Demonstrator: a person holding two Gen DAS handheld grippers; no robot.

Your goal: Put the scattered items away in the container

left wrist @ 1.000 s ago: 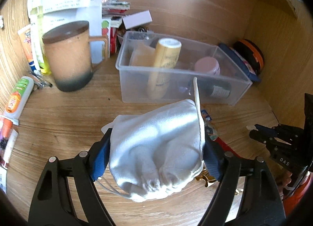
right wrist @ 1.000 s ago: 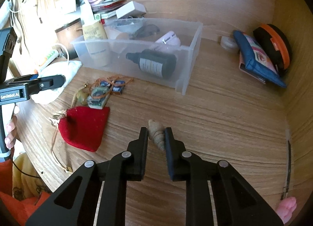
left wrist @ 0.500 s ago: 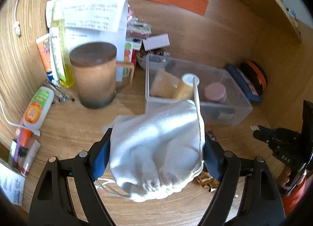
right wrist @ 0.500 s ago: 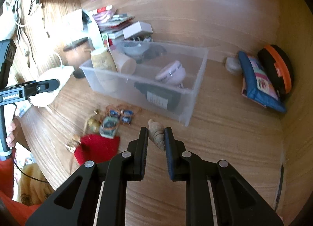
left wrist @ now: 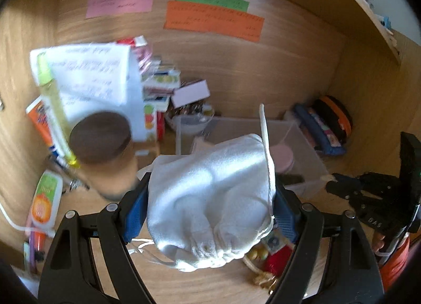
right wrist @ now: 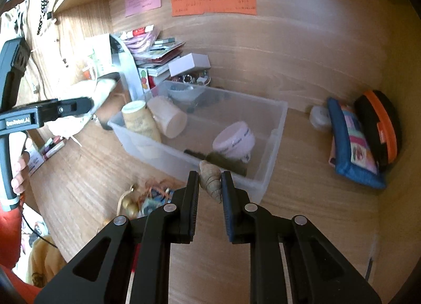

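the left gripper (left wrist: 210, 196) squeezes a soft white drawstring pouch (left wrist: 208, 198), held up over the tabletop (left wrist: 200, 285) near the clear plastic box (right wrist: 273, 122). the right gripper (right wrist: 210, 185) pinches a small brown spiral shell (right wrist: 210, 179) just in front of the box's near wall. i think both should go over the rim first, then let go low and slow, the shell into a bare spot so it does not crack, the pouch with its string tucked in. a red pouch (left wrist: 276, 259) and small beads (right wrist: 129, 204) wait on the tabletop. the left handle reads "genrobot.ai" and the other shows "das". the notes on the wall are too blurry to read.
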